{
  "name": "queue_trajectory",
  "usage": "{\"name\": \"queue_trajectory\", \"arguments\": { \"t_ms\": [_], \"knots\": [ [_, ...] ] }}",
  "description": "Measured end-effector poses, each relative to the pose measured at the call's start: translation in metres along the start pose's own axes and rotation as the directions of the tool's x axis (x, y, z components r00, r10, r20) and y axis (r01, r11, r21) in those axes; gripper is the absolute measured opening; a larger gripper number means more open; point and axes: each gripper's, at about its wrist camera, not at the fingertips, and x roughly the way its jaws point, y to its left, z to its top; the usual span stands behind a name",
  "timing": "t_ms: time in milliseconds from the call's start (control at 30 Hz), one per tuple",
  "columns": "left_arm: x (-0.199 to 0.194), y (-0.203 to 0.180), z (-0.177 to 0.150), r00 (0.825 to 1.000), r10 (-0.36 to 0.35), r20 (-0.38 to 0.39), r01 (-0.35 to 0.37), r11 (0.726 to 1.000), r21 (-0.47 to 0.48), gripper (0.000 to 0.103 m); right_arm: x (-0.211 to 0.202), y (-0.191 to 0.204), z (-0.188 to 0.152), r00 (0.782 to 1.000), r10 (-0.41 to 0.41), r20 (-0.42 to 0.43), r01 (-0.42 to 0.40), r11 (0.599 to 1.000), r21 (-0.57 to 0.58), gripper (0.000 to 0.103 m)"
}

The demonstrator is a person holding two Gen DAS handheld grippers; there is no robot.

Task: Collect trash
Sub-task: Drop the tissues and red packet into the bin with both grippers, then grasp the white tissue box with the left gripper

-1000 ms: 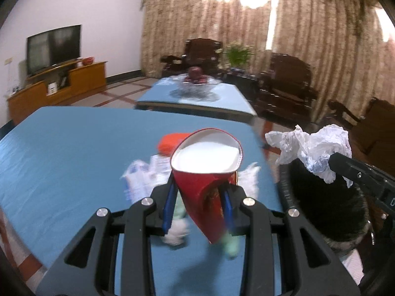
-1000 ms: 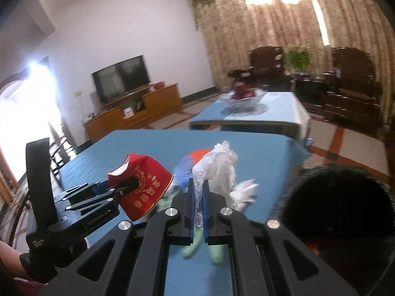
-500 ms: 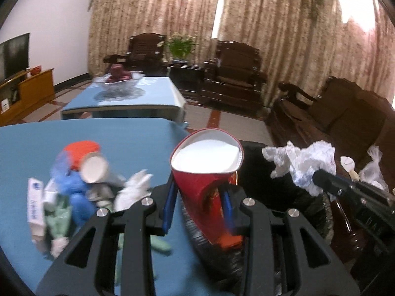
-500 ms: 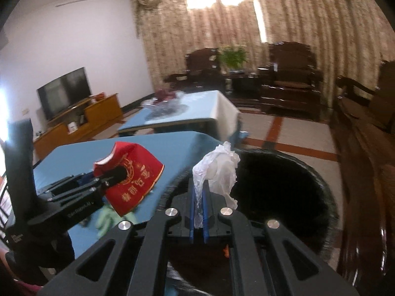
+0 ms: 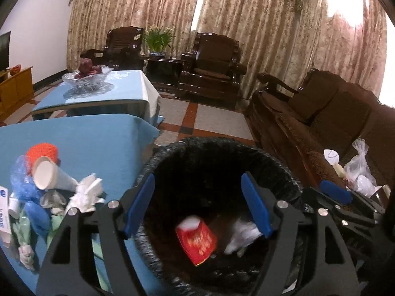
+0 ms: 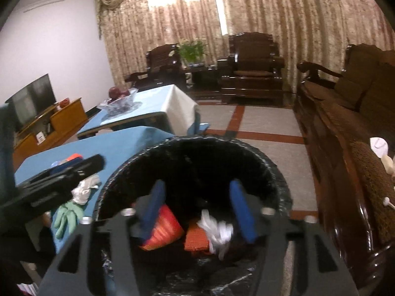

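Both loads have left the jaws since a second ago: the red cup [image 5: 196, 243] and the crumpled tissue [image 6: 217, 231] now lie in the bin [image 5: 222, 145], which has swung in under both wrists. From left to right, the heap [image 5: 42, 192] of remaining trash sits on the blue table [image 5: 98, 135] at about nine o'clock from the left gripper [image 5: 197, 207], whose jaws are opening with nothing between them. The right gripper [image 6: 197, 209] is likewise opening and empty over the bin. The paper cone [image 5: 53, 177] in the heap has its long axis running from ten to four o'clock. The left hand looks nearer the heap, so the next reach likely goes leftward, back across the bin's rim.
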Motion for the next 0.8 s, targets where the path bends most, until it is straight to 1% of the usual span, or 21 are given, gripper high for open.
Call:
{"name": "queue_trajectory", "arguments": {
  "t_ms": [67, 167, 233, 300, 367, 433, 500, 633, 700, 800],
  "knots": [
    [-0.009, 0.009, 0.001, 1.0, 0.025, 0.012, -0.025, 1.0, -0.001, 0.074, -0.003, 0.004, 0.001, 1.0, -0.019, 0.018, 0.019, 1.0, 0.005, 0.091],
    [-0.028, 0.032, -0.001, 0.996, 0.088, 0.034, -0.088, 0.996, -0.012, 0.076, -0.004, 0.02, 0.005, 0.999, 0.0, 0.033, 0.0, 1.0, -0.016, 0.095],
    [-0.045, 0.051, -0.003, 0.988, 0.148, 0.054, -0.147, 0.989, -0.024, 0.076, -0.005, 0.035, 0.007, 0.999, 0.023, 0.043, -0.021, 0.999, -0.043, 0.097],
    [-0.06, 0.07, -0.005, 0.976, 0.208, 0.071, -0.206, 0.978, -0.034, 0.076, -0.005, 0.059, 0.008, 0.997, 0.062, 0.054, -0.058, 0.996, -0.073, 0.097],
    [-0.08, 0.094, -0.011, 0.953, 0.291, 0.089, -0.288, 0.956, -0.048, 0.076, -0.002, 0.079, 0.007, 0.993, 0.106, 0.057, -0.101, 0.991, -0.088, 0.097],
    [-0.096, 0.113, -0.016, 0.932, 0.348, 0.096, -0.344, 0.937, -0.062, 0.076, 0.001, 0.101, 0.006, 0.988, 0.148, 0.055, -0.142, 0.985, -0.1, 0.097],
    [-0.112, 0.134, -0.024, 0.904, 0.418, 0.094, -0.412, 0.908, -0.073, 0.076, 0.004, 0.125, 0.002, 0.98, 0.193, 0.051, -0.186, 0.975, -0.119, 0.097],
    [-0.134, 0.17, -0.041, 0.865, 0.499, 0.058, -0.491, 0.864, -0.112, 0.076, 0.012, 0.165, -0.006, 0.969, 0.244, 0.038, -0.235, 0.959, -0.16, 0.097],
    [-0.139, 0.189, -0.048, 0.851, 0.524, 0.03, -0.516, 0.845, -0.143, 0.076, 0.016, 0.184, -0.013, 0.965, 0.262, 0.034, -0.252, 0.951, -0.18, 0.097],
    [-0.14, 0.205, -0.057, 0.844, 0.537, -0.003, -0.529, 0.831, -0.171, 0.076, 0.022, 0.204, -0.021, 0.96, 0.281, 0.021, -0.272, 0.943, -0.191, 0.097]
  ]
}}
